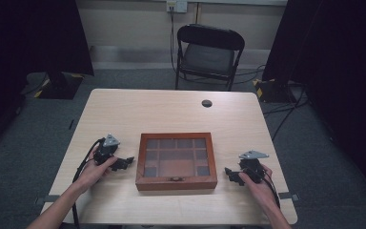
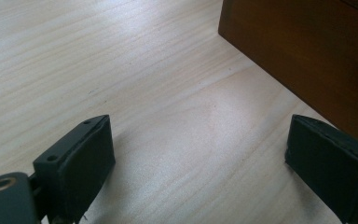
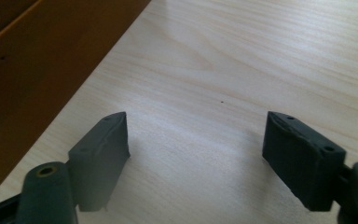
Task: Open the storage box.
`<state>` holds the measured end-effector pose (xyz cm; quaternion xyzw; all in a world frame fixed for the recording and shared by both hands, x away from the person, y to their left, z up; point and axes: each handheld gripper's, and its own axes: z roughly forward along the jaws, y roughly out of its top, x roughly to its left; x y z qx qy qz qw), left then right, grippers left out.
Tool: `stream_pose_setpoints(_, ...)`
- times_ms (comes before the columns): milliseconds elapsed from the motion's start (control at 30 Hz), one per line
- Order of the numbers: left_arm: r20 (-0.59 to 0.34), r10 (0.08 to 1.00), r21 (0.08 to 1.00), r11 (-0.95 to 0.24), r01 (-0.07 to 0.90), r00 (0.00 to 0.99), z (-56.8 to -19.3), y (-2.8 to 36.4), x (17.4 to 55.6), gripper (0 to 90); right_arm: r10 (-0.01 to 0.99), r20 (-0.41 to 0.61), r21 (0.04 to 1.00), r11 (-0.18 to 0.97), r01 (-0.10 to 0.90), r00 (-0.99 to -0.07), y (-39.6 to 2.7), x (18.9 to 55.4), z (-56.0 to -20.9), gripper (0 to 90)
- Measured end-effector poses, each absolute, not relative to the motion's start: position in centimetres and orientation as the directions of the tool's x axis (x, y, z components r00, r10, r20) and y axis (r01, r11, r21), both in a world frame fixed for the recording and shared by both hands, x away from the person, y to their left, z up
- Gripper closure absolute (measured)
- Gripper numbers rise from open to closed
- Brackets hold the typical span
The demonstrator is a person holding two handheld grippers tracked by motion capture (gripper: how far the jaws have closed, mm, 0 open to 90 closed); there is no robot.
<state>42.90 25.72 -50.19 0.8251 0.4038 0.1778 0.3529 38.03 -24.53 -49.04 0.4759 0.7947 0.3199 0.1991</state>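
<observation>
Pale wood-grain table point(image 1: 171, 109), matte, rounded corners. Rectangular brown wooden box point(image 1: 176, 161) at centre, lid shut (glass panes over a grid of compartments). Left gripper point(image 1: 124, 163) and right gripper point(image 1: 232, 174) flank it, jaws wide, nothing between the black pads.

One wooden box point(image 1: 176, 162) with glass lid, nine panes in three rows. Two grippers: left gripper point(image 1: 124, 163), right gripper point(image 1: 232, 174), two fingers point(image 2: 81, 163) each. One bench point(image 1: 171, 109). One folding chair point(image 1: 207, 55).

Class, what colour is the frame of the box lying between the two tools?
Reddish-brown wood, best seen in the high view.
</observation>
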Motion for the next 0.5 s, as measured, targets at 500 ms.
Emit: stream_pose_setpoints(500,0.012,0.788,0.724,-0.431,0.538,0.615,-50.2,25.8,42.8,7.4,0.834,0.114,0.750,0.284,0.598,-0.539,-24.4,37.6,-46.1,28.7)
